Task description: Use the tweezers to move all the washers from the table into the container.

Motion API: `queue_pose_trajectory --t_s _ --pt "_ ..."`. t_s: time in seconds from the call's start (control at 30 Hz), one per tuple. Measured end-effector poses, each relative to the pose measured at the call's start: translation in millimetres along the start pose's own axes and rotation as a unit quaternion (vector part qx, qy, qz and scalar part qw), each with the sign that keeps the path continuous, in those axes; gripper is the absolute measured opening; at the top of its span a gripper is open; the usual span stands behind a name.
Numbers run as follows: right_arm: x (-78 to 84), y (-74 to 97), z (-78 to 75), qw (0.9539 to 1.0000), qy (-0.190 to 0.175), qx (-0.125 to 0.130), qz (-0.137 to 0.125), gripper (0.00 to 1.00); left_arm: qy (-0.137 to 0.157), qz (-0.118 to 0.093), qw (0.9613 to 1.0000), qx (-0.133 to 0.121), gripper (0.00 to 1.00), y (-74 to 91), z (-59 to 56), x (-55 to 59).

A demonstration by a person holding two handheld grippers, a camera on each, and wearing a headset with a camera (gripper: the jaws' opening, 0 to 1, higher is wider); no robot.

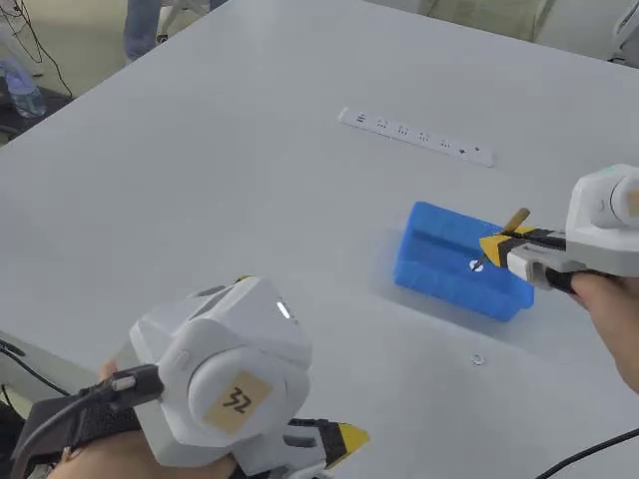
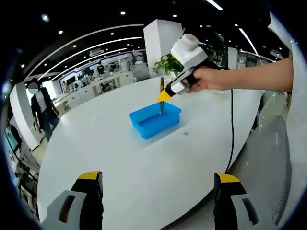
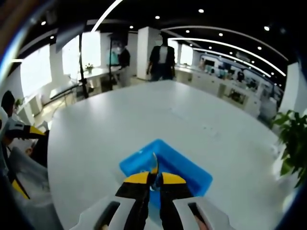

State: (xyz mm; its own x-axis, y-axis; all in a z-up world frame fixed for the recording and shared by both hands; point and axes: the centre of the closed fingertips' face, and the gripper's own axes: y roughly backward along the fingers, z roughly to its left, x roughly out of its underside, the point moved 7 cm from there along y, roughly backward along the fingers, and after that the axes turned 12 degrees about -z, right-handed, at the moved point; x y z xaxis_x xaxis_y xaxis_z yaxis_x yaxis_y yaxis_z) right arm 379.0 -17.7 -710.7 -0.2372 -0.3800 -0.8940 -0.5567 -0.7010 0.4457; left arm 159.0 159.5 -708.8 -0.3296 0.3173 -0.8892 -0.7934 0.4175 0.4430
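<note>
1 blue container (image 1: 449, 284) on table (image 1: 250, 180). R gripper (image 3: 152, 178): fingers clamped on 1 tweezers (image 3: 154, 164), tip down inside container. 2 washers seen. Washer #1 (image 1: 475, 265) at tweezers tip in container; can't tell if pinched or lying. Washer #2 (image 1: 478, 358) on table just beside container. L gripper (image 2: 158, 184): fingers wide apart, empty, well apart from container. 1 power strip (image 1: 414, 135) beyond container.

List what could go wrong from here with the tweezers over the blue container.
1. The right hand-held gripper holds the tweezers above the container. A small washer shows at their tips, and if released from there it might bounce out.
2. The loose washer lies flat on the table near the container's wall. The tips could skid it away or nudge the container.
</note>
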Motion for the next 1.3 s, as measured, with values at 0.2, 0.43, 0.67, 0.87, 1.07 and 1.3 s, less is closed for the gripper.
queue_pose_trajectory --t_s 0.2,0.43,0.67,0.87,1.07,1.3 --pt "12.0 -7.4 -2.5 0.9999 -0.007 0.0 0.014 0.03 0.003 -0.003 1.0 -0.002 0.99 0.5 1.1 -0.7" --pt "26.4 -18.1 -3.6 0.9993 -0.011 -0.005 0.035 0.03 -0.001 0.001 1.0 -0.003 0.99 1.2 1.6 0.3" --pt "34.5 -24.6 -3.3 0.9989 -0.011 -0.004 0.046 0.03 -0.003 0.004 1.0 -0.003 0.99 1.3 1.7 1.0" --pt "40.0 -27.3 -2.6 0.9984 -0.009 -0.007 0.056 0.03 -0.003 0.002 1.0 -0.003 0.99 0.8 2.1 -1.3" --pt "44.9 -28.2 -3.6 0.9982 -0.013 -0.007 0.058 0.04 -0.005 0.002 1.0 -0.004 0.99 0.4 2.2 -2.9" --pt "46.1 -25.9 -4.4 0.9983 -0.015 -0.005 0.056 0.04 -0.009 0.006 0.9999 0.001 0.99 -0.2 -0.7 -2.5"
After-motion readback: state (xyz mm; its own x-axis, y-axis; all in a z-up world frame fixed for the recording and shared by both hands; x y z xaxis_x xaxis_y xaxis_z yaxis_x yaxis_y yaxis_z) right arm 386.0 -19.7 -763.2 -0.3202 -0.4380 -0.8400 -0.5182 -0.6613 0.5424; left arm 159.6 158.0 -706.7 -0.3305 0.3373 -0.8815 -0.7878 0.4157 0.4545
